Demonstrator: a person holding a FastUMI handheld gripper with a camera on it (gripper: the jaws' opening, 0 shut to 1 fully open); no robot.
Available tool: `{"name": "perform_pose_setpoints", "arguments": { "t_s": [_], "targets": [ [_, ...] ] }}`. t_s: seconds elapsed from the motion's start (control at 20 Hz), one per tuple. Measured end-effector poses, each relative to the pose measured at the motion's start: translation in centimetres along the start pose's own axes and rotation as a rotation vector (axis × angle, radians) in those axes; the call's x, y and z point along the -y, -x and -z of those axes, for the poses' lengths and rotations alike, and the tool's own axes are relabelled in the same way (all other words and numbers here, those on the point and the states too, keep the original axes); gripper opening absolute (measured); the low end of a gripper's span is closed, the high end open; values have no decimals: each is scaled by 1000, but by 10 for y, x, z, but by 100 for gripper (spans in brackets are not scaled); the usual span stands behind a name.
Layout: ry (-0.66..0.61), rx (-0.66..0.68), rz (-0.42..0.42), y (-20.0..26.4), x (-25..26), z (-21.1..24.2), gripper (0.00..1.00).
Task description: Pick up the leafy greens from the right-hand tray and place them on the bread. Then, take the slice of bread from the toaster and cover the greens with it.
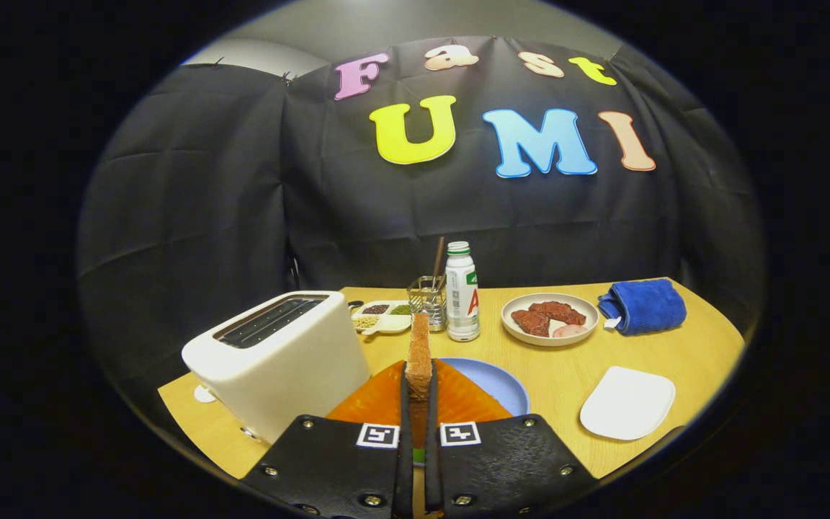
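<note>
Wooden table (559, 375) in a black-cloth booth, task mid second half by my read.

Your claw (418, 389) is closed on the bread slice (419, 353): both fingers pinch its lower end. The slice stands on edge, long axis pointing straight up and away from the fingers, thin edge facing the camera.

Key relation: the blue plate (494, 382) lies directly beneath and just ahead of the fingers, mostly hidden behind them and the slice. A sliver of green (419, 455) shows low in the gap between the fingers. Probably the leafy greens on the bottom bread, but too little is visible to be sure. So the target is below the claw, not off to either side.

The toaster (278, 360) sits just left of the claw, slots looking empty. Right-hand white tray (627, 404) is bare, which fits the greens already having been moved.

Judgement: the slice is vertical and has to end up flat. You need to tip it forward and down over the plate, then let go. Risk is dropping it on edge so it topples off the stack, or landing it off-centre, since the fingers block your view of the greens.

Beyond the plate: bottle (462, 292), wire holder (428, 297), seed dish (380, 317), plate of meat (549, 318), blue towel (642, 306). All well apart from your path.
</note>
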State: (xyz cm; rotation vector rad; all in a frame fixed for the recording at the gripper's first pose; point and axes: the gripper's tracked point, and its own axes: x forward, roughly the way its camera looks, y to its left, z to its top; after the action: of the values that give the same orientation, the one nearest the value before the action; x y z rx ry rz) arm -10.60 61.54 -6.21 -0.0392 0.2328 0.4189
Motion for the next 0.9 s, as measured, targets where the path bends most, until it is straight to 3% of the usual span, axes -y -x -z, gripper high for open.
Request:
{"name": "perform_pose_setpoints", "arguments": {
  "t_s": [0.2,0.6,0.9],
  "targets": [
    [-48,17,-58,-2,-19,5,7],
    [-65,-33,-62,-17,-11,26,7],
    [-50,-41,-29,-23,12,31,19]
  ]
}}
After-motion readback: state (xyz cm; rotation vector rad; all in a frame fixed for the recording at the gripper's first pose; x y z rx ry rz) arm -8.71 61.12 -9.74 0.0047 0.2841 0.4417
